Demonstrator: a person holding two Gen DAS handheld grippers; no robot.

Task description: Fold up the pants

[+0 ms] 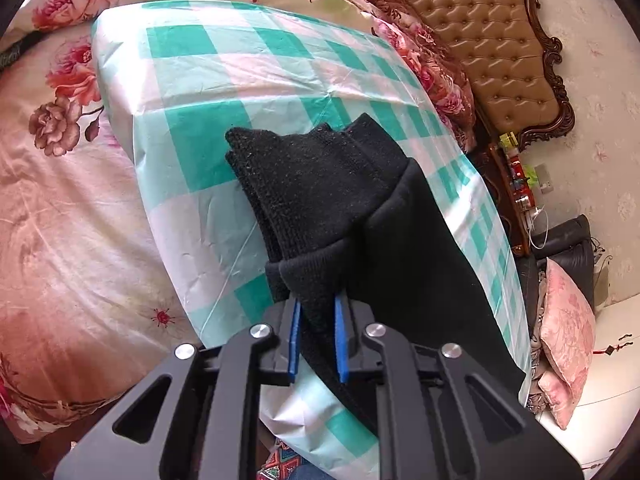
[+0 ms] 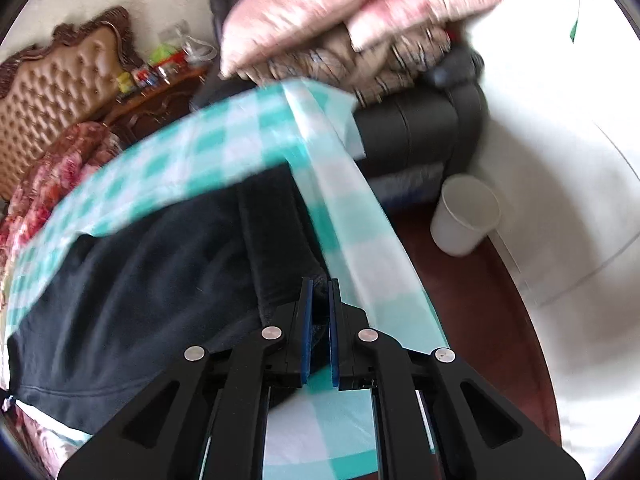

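Black pants [image 1: 360, 216] lie on a teal-and-white checked cloth [image 1: 208, 92]. In the left wrist view my left gripper [image 1: 318, 304] is shut on the ribbed cuffs of the pants, which stick up ahead of the blue pads [image 1: 295, 340]. In the right wrist view my right gripper [image 2: 319, 284] is shut on a bunched edge of the pants [image 2: 152, 280] near the cloth's right edge. The rest of the pants spreads to the left there. That view is motion-blurred.
A floral bedspread [image 1: 60, 200] lies left of the checked cloth. A tufted headboard [image 1: 488, 40] and a cluttered nightstand [image 1: 516, 184] stand behind. A dark armchair [image 2: 420, 136] with pink cushions [image 2: 320, 12] and a white bin [image 2: 464, 216] stand beside the cloth's right edge [image 2: 360, 208].
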